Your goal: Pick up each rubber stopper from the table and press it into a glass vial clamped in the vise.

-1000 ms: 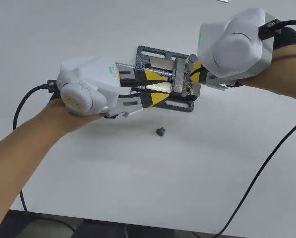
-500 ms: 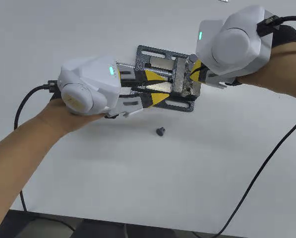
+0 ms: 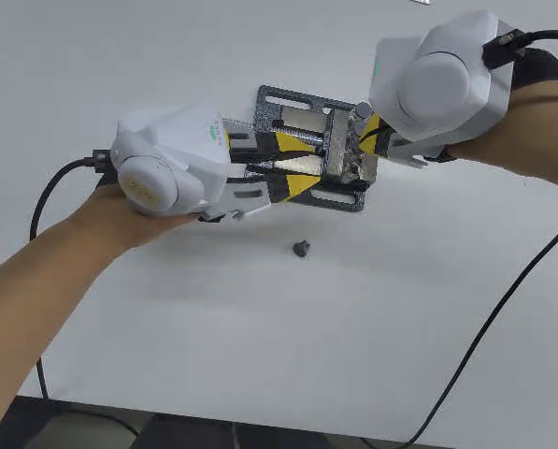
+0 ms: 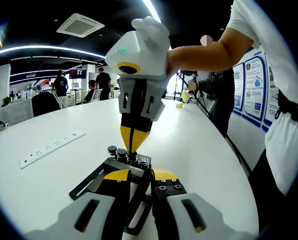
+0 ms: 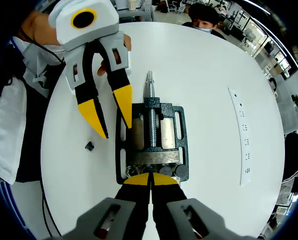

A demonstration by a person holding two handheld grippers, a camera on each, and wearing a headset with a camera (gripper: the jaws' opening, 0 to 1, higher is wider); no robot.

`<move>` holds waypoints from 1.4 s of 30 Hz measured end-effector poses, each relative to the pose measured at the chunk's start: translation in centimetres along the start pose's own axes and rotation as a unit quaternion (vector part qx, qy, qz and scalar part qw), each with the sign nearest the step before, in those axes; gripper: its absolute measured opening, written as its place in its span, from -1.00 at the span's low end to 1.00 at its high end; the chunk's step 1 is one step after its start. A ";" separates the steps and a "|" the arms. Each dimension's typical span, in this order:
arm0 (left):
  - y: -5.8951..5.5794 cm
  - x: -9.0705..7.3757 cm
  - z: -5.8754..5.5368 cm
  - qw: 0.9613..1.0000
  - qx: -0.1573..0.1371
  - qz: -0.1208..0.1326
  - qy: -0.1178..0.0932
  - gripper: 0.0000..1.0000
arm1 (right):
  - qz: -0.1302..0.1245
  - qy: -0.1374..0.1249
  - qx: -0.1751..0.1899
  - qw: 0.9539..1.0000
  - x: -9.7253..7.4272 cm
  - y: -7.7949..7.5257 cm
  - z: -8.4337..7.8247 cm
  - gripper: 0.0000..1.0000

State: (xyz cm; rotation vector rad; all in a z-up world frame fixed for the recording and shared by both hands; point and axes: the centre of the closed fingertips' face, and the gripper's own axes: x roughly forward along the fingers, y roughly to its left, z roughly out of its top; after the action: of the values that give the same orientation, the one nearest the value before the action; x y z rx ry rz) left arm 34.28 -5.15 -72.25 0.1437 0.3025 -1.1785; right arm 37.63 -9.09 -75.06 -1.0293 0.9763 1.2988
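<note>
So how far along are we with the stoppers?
Done: at least two vials in the vise carry dark stoppers. In hand: the right gripper, shut, has its tips down on the vial row; what it holds is unclear. The left gripper is open at the vise. Left: one stopper lies loose on the table.

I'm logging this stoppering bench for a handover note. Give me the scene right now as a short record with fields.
Surface: white table
Fixture: dark grey metal vise, lying flat on the table
Vials: small glass vials with dark tops, in a row at one end of the vise
Loose part: one dark rubber stopper, on the table, apart from the vise
Left tool: open, tips near the vise
Right tool: shut, tips pointing down at the vial row; whether they hold a stopper cannot be told
</note>
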 end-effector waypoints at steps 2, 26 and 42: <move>0.0 0.1 0.0 1.000 0.000 0.000 0.000 -0.76 | 0.002 0.000 0.001 1.000 -0.1 0.0 0.0 -1.00; 0.2 0.0 0.2 1.000 0.000 0.002 0.002 -0.76 | 0.012 0.008 -0.051 0.999 -0.3 0.2 0.3 -0.96; 0.1 -0.3 -0.1 1.000 0.000 0.005 0.004 -0.76 | 0.026 0.006 -0.074 0.997 -0.3 0.3 0.5 -0.91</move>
State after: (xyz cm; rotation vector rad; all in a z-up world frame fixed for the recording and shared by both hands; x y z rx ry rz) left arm 34.27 -4.82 -72.28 0.1495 0.3076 -1.1686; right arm 37.33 -8.74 -74.65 -1.1318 0.9311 1.4271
